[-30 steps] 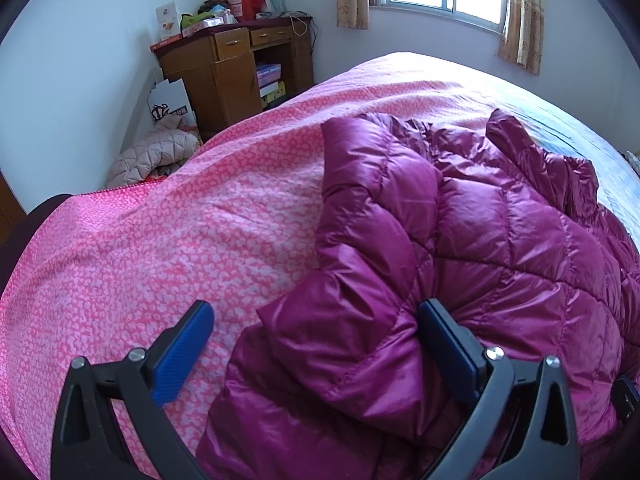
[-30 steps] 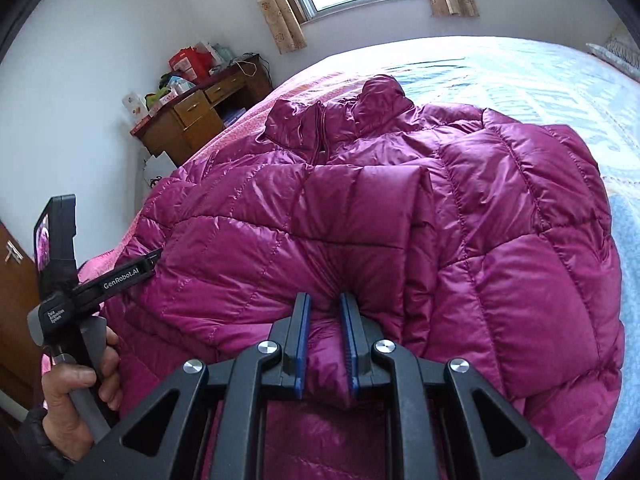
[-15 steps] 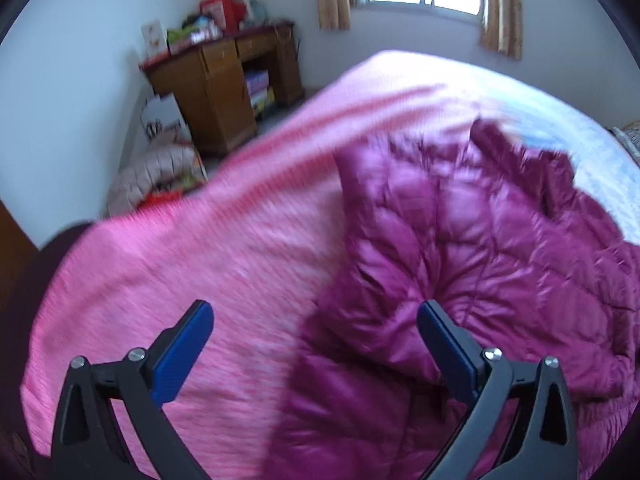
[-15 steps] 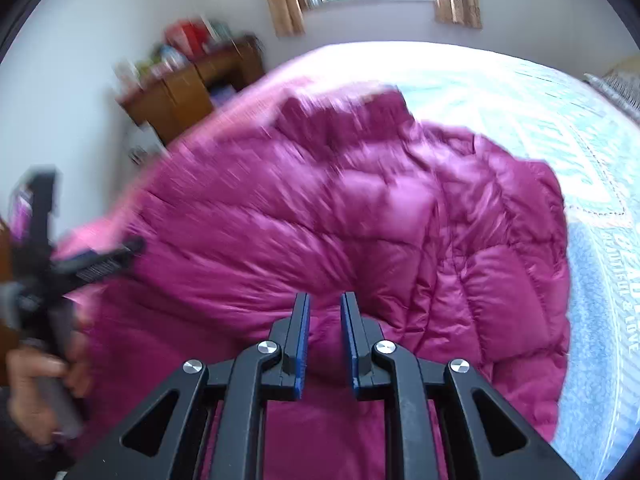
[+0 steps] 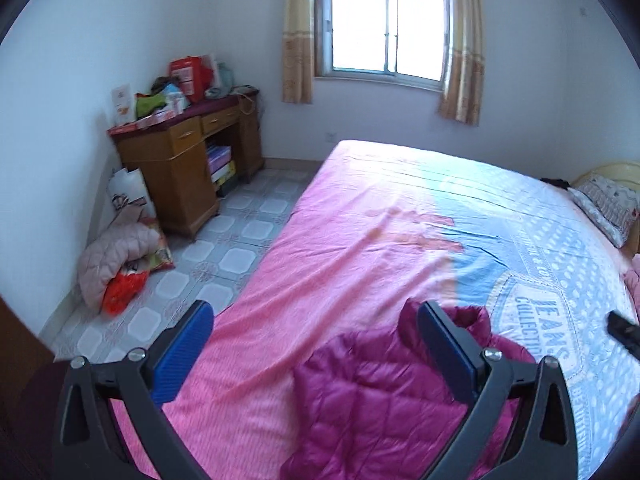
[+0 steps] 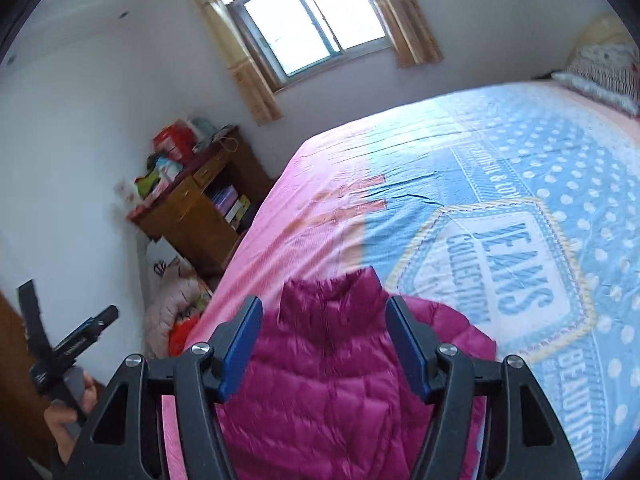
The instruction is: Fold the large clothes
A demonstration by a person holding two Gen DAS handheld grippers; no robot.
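Magenta puffer jacket (image 6: 340, 380) lies near on the bed (image 6: 520, 152), collar pointing far, directly under the right gripper (image 6: 324, 344); left gripper (image 5: 316, 356) sits leftward; both gape empty.

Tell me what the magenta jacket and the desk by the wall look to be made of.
Magenta jacket: likely a thin synthetic shell with padded fill, going by the slight sheen and puffy stitched quilting. Desk: looks like wood or wood veneer with a glossy varnish; brown surface with metal-looking drawer handles. Solid or veneer cannot be told.
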